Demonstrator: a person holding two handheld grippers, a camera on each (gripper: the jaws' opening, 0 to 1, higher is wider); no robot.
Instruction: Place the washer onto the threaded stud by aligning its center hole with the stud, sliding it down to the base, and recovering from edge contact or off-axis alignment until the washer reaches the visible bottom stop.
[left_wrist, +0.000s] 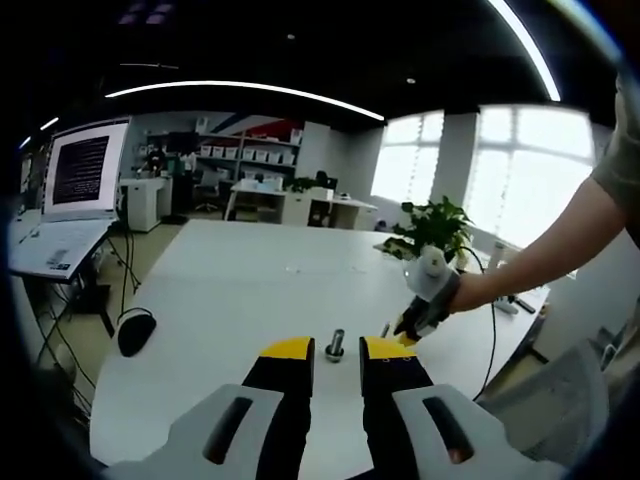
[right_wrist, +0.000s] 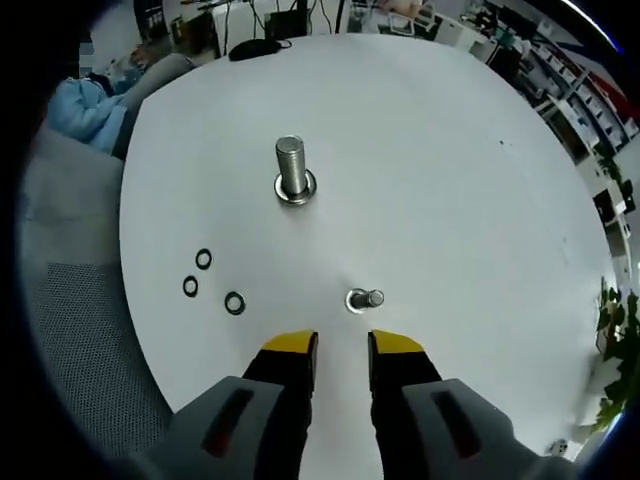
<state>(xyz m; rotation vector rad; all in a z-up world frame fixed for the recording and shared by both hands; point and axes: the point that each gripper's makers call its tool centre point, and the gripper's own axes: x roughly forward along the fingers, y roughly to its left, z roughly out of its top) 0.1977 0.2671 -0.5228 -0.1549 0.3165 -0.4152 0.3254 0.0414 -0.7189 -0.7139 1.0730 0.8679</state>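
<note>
Steel washers: three small dark rings lie flat on the white table, ahead and to the left of the right gripper, well apart from its tips.
Large stud: tall threaded stud stands upright on its base washer, straight ahead of the right gripper and beyond the rings; long axis vertical.
Small stud: shorter stud sits just ahead of the right gripper's tips, slightly right of its centre line. In the left gripper view one stud stands just beyond the left gripper, between its tips; I cannot tell which of the two it is.
Right gripper state: jaws parted with a narrow gap, nothing between them.
Left gripper state: jaws parted, empty.
Nearer tool: judged, the right gripper is closer to the rings; reaching one means swinging left.
Table edge: rim curves close behind the rings, on their left, with a grey chair below it.
Open room: bare tabletop all round both studs, free for a descent from above.
Risk: thin flat rings may slide toward the edge when pinched.
</note>
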